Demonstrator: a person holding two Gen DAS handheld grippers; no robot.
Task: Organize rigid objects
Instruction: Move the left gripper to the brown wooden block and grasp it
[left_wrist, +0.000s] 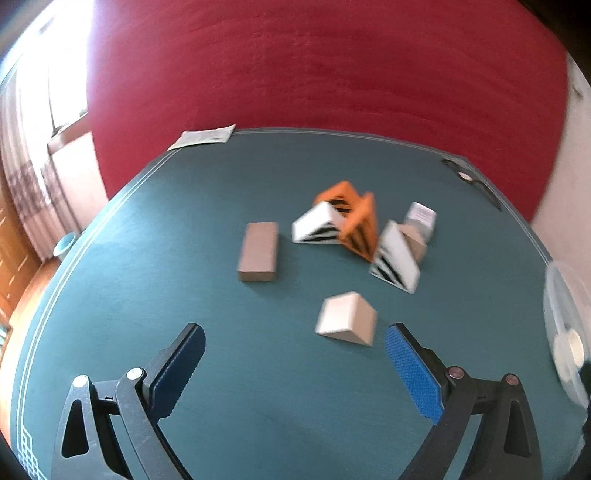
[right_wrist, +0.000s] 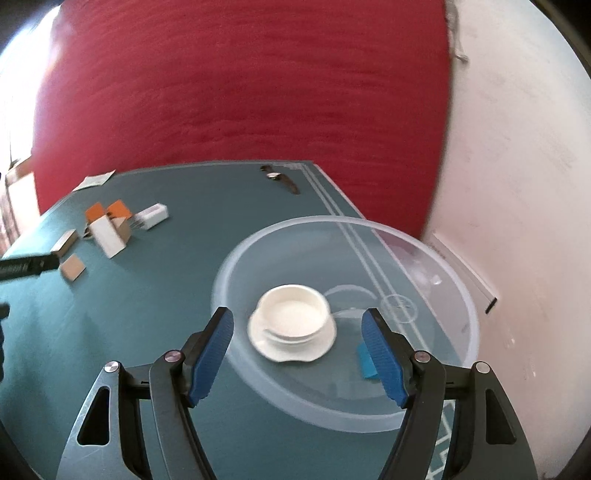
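The left claw (left_wrist: 295, 369) gapes wide and empty, tilted down over the teal table (left_wrist: 147, 295); a small cardboard box (left_wrist: 347, 318) lies just beyond at 12 o'clock, more boxes (left_wrist: 347, 225) farther. The right claw (right_wrist: 297, 354) stands open, empty, above a clear basin (right_wrist: 424, 421) holding a white dish (right_wrist: 293, 321).

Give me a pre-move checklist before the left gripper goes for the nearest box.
1. Left gripper open, nothing between its pads: ok.
2. Nearest tan box free-standing on the green table, apart from the other boxes: ok.
3. Box lined up between the jaws: not ok, it sits toward the right finger and ahead of the tips.
4. Right gripper open and holding nothing, over the clear plastic basin: ok.
5. Room left in the basin beside the white bowl: ok.
6. Image sharpness for fine alignment: not ok, left wrist view blurred.
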